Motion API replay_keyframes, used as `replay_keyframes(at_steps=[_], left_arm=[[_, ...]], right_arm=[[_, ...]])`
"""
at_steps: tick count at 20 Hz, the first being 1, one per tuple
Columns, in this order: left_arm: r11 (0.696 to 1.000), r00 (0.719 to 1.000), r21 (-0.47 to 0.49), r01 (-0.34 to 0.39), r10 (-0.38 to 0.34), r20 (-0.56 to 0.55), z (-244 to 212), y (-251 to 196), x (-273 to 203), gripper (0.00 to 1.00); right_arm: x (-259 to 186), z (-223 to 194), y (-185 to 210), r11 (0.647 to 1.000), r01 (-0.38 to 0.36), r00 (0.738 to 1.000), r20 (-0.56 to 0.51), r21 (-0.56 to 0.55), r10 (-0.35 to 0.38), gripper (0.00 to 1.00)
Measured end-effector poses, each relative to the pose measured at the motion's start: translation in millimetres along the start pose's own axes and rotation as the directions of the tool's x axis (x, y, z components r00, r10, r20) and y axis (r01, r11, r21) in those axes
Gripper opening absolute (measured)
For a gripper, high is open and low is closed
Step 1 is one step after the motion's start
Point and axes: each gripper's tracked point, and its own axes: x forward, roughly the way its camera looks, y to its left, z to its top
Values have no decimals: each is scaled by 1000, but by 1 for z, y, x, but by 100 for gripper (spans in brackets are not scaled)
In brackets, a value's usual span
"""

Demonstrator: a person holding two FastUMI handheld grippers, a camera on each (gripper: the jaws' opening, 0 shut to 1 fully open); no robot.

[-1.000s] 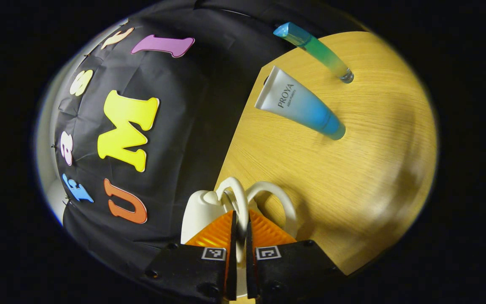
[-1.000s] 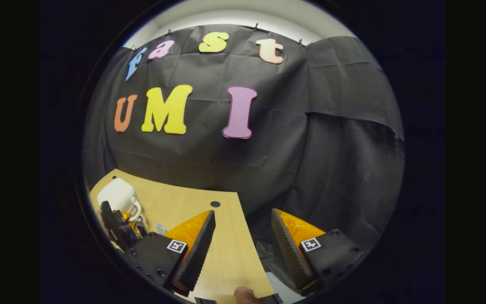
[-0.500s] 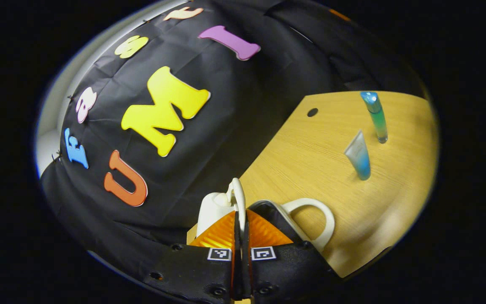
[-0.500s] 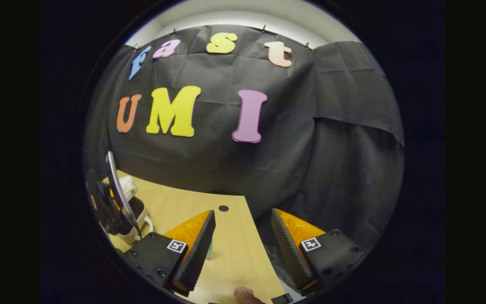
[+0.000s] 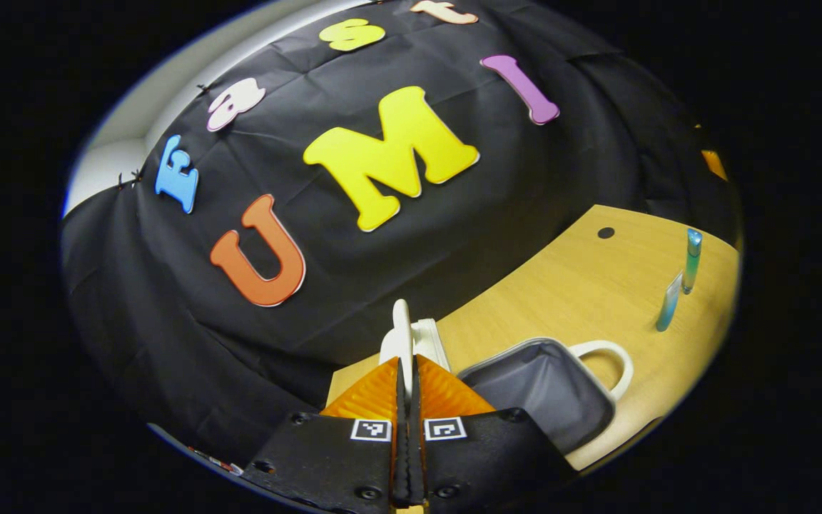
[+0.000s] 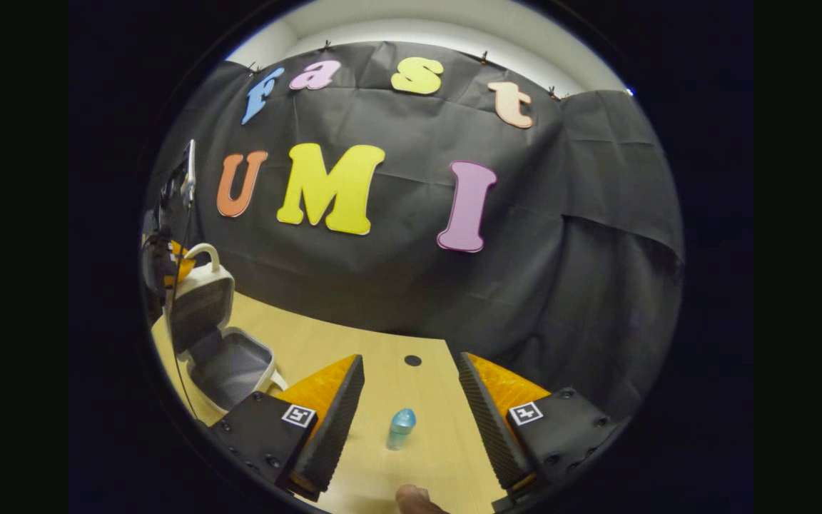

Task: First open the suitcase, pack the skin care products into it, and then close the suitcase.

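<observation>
Suitcase [image 5: 546, 389] open, grey fabric lining; left gripper [image 5: 405, 371] pinching curved handle [image 5: 401, 335].

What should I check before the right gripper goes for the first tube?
1. Suitcase open, lid raised: ok.
2. Left gripper shut on the lid handle, holding it up: ok.
3. Right gripper, jaws apart: ok.
4. Green-blue tube standing between the right jaws' line: ok.
5. Second, white-blue tube upright beside it: ok.
6. Lid stays up if released: cannot tell.
</observation>
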Motion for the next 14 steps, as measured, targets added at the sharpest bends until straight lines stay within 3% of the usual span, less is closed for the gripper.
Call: replay_keyframes(at_steps=[6, 14], left_arm=[[997, 994, -26, -78, 76, -82, -76, 88, 22, 3], [992, 961, -119, -46, 12, -278, -192, 124, 56, 3]], right_arm=[[0, -5, 39, 1000, 6, 999, -34, 8, -6, 80], [-15, -34, 52, 999, 46, 992, -115, -20, -48, 80]])
